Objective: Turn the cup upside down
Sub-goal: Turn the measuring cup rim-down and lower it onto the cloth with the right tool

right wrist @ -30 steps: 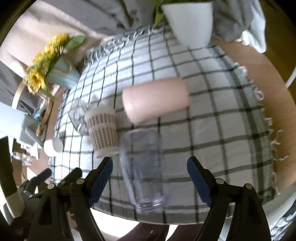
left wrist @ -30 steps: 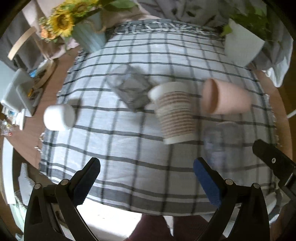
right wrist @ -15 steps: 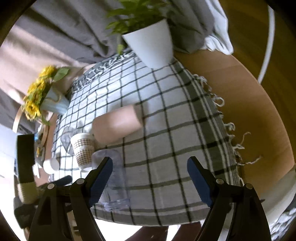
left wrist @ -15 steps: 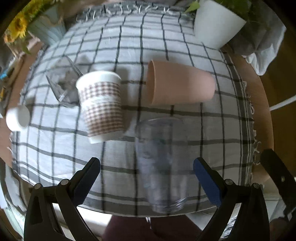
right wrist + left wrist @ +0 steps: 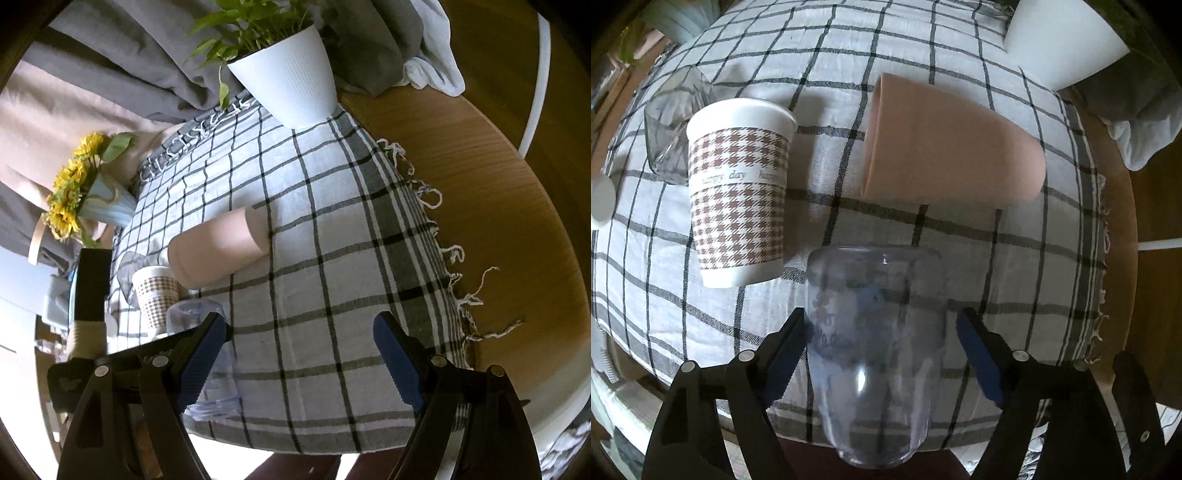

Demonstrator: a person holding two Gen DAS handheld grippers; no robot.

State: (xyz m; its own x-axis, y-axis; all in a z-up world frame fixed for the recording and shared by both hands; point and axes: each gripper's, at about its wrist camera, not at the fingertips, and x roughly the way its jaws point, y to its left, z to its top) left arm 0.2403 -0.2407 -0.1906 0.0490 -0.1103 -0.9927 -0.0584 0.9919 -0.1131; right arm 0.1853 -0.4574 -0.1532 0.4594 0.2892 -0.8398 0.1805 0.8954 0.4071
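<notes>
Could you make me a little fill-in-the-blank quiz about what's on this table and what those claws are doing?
1. The left claw is open around the clear ____ cup, which lies on its side.
2. The pink cup is lying on its ____.
3. The only cup standing upright is the ____ cup.
4. The right claw is open and holds ____.

Missing words: plastic; side; houndstooth; nothing

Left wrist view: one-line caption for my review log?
Open left gripper straddles a clear plastic cup lying on the checked cloth.
</notes>
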